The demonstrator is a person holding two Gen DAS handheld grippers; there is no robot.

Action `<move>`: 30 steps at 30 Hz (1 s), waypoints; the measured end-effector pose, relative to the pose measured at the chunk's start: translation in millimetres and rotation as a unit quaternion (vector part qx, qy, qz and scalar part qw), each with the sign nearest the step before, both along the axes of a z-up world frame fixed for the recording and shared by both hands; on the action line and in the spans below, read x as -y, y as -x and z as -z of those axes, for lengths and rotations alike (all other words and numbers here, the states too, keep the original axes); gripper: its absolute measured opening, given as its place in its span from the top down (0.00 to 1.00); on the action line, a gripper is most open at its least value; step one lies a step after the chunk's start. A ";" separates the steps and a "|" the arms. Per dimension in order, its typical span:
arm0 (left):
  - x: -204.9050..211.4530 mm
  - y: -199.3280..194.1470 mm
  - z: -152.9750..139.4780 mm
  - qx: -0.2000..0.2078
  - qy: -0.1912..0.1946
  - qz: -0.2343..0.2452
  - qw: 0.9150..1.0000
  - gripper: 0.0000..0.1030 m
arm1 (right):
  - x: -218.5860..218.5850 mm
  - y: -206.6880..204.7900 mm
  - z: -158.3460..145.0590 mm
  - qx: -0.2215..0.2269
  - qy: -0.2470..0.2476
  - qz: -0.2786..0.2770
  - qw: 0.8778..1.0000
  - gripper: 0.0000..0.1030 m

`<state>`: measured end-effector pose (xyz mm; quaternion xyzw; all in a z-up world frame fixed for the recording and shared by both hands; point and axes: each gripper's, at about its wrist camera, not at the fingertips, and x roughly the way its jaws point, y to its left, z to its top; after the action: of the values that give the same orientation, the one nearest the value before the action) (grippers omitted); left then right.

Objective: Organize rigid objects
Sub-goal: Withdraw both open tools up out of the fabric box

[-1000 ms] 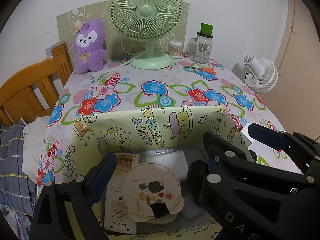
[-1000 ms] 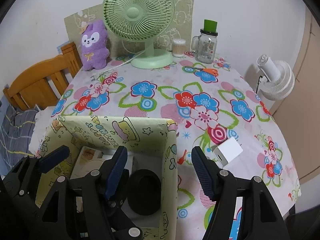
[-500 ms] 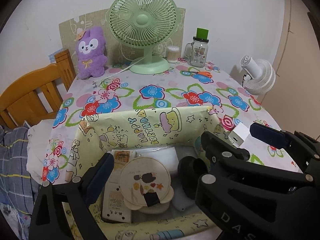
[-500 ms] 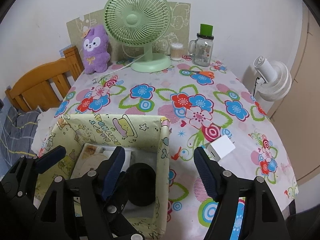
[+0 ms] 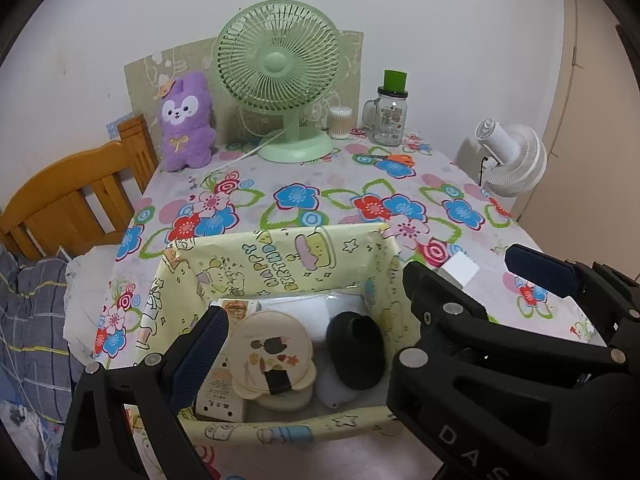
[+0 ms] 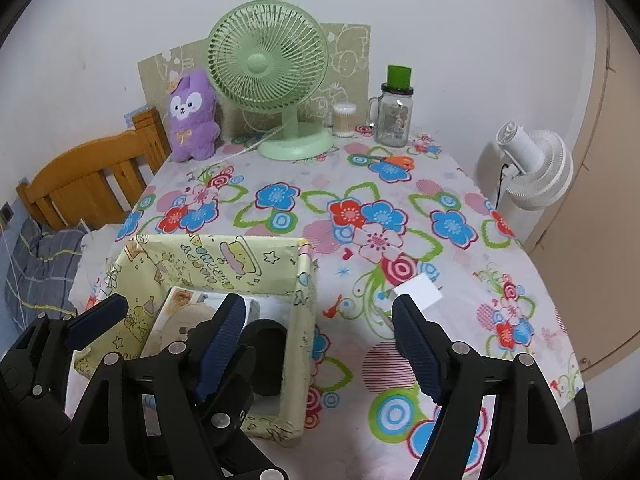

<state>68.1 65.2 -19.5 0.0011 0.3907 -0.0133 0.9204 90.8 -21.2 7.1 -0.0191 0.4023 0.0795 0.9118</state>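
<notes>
The box (image 5: 280, 268) holds a round case (image 5: 272, 356), a carton (image 5: 220, 394) and a black object (image 5: 356, 350); the right gripper's (image 6: 320, 348) jaws are opening, empty, and the left gripper's (image 5: 312, 308) stand apart.

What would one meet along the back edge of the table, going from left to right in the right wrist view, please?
Purple plush toy → green desk fan → cotton swab jar → glass mug jar with green lid; beyond the table's right edge, white fan.

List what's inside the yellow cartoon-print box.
Inside the yellow box: a round cream container, a black rounded object, a flat printed packet and something white. Whatever lies beneath them is covered.
</notes>
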 end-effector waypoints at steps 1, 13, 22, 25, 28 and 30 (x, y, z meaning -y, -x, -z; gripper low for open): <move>1.9 0.9 -1.7 0.002 -0.001 0.000 1.000 0.05 | 0.8 1.2 -1.9 0.002 0.001 0.000 1.000 0.23; 25.0 13.3 -16.3 0.020 -0.009 0.009 1.000 0.05 | 23.0 12.4 -18.6 0.023 0.004 0.003 1.000 0.18; 42.1 20.8 -22.9 0.030 -0.019 0.008 0.999 0.00 | 41.2 19.9 -25.3 0.032 0.000 0.005 0.999 0.14; 47.8 22.3 -23.7 0.032 -0.019 0.008 0.999 0.00 | 48.2 22.8 -26.8 0.036 0.000 0.005 0.999 0.11; 53.8 24.3 -25.3 0.034 -0.016 0.011 0.999 0.00 | 54.1 25.6 -28.8 0.042 0.003 0.006 0.999 0.09; 57.4 25.9 -26.6 0.036 -0.016 0.013 0.999 0.00 | 58.5 27.2 -30.1 0.045 0.002 0.005 0.999 0.07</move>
<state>42.2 7.8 7.1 0.0212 0.3574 -0.0189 0.9335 63.6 -79.7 37.2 -0.0231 0.3609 0.0734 0.9294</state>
